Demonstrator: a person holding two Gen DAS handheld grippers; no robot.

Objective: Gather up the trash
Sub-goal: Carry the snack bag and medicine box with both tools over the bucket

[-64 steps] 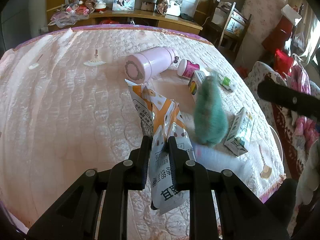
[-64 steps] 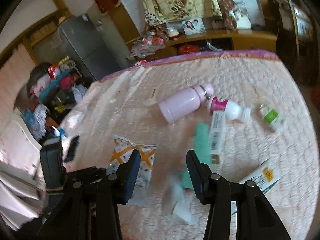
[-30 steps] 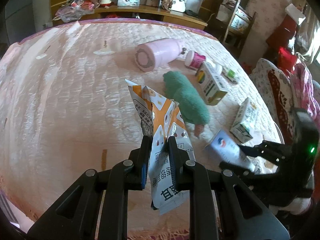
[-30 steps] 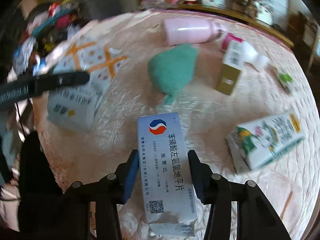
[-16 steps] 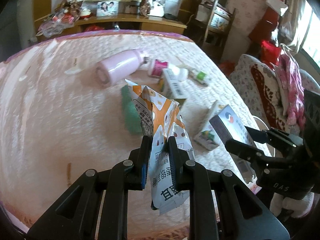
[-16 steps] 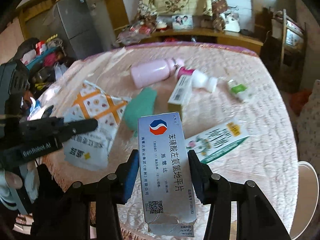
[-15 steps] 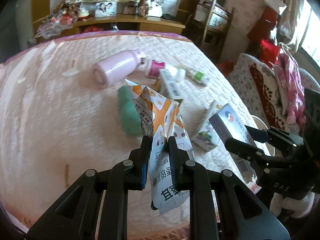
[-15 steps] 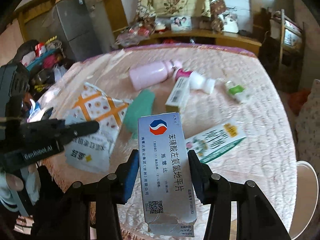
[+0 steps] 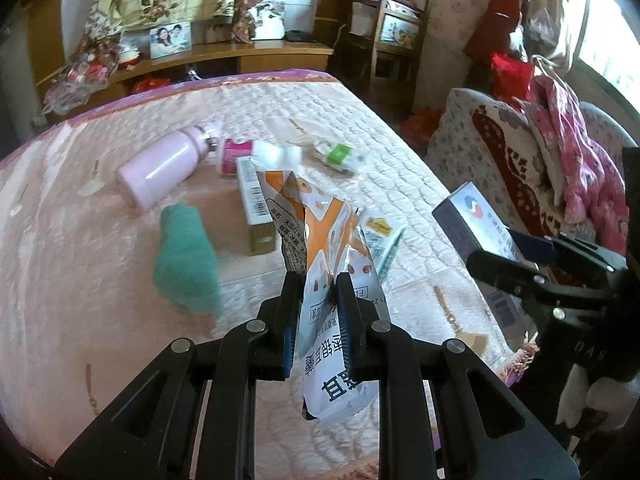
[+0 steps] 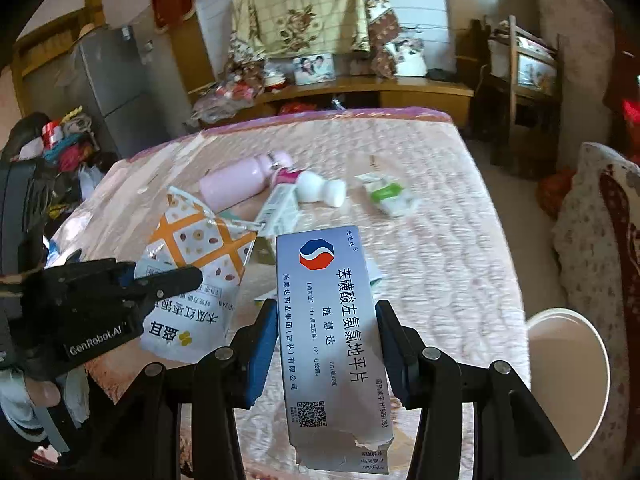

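My left gripper (image 9: 317,286) is shut on an orange-and-white snack wrapper (image 9: 320,240) and holds it above the near edge of the pink-quilted bed (image 9: 80,280). It also shows in the right wrist view (image 10: 188,248). My right gripper (image 10: 326,310) is shut on a silver medicine box (image 10: 332,320) with a red-and-blue logo, held up over the bed's near right corner. The box also shows at the right of the left wrist view (image 9: 476,224).
On the bed lie a pink flask (image 9: 160,168), a green cloth (image 9: 184,260), a long carton (image 9: 254,208), a white bottle with pink label (image 10: 316,186), a small green-and-white pack (image 10: 386,194) and a milk carton (image 9: 382,240). A white bin (image 10: 568,360) stands at the right.
Both grippers have drawn back from the bed and swung right, still holding the wrapper and the box. The items on the bed lie where they were.
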